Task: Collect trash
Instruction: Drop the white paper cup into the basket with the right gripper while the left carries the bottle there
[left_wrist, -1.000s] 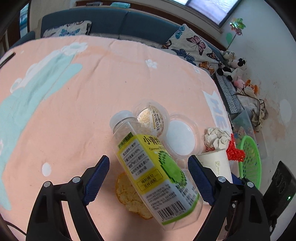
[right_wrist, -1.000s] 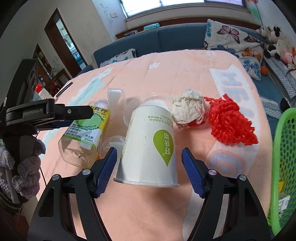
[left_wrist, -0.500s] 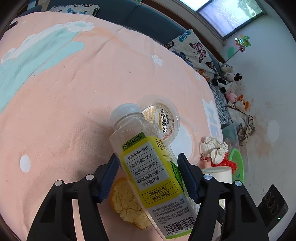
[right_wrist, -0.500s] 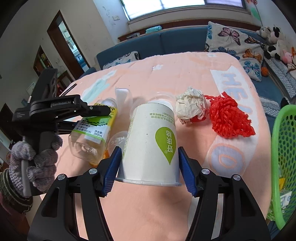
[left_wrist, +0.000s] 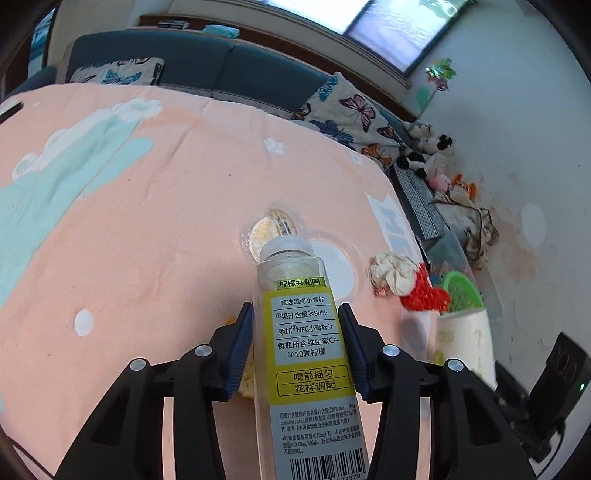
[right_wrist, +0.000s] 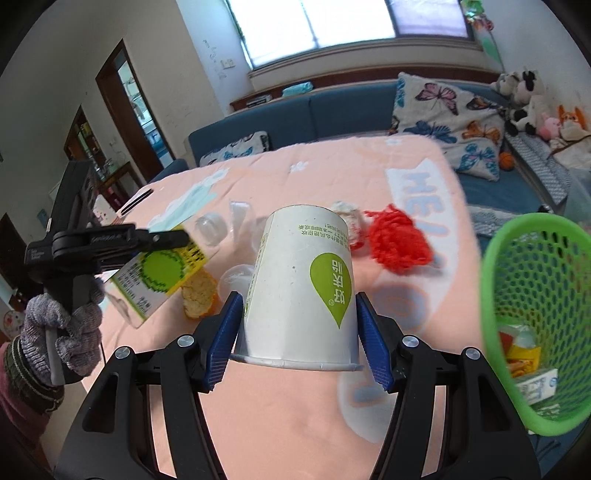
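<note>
The bottle (left_wrist: 308, 343) base runs off the frame's bottom edge; the basket (right_wrist: 535, 314) is cropped right.

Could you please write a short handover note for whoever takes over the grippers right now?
Left gripper: jaws closing around the juice bottle, already lifted off the table.
Right gripper: clamped on the upside-down paper cup, also lifted.
Green basket stands to the right and holds some trash.
Left to do: drop both in, then collect the crumpled paper, red net, clear plastic cups and bread piece.
</note>
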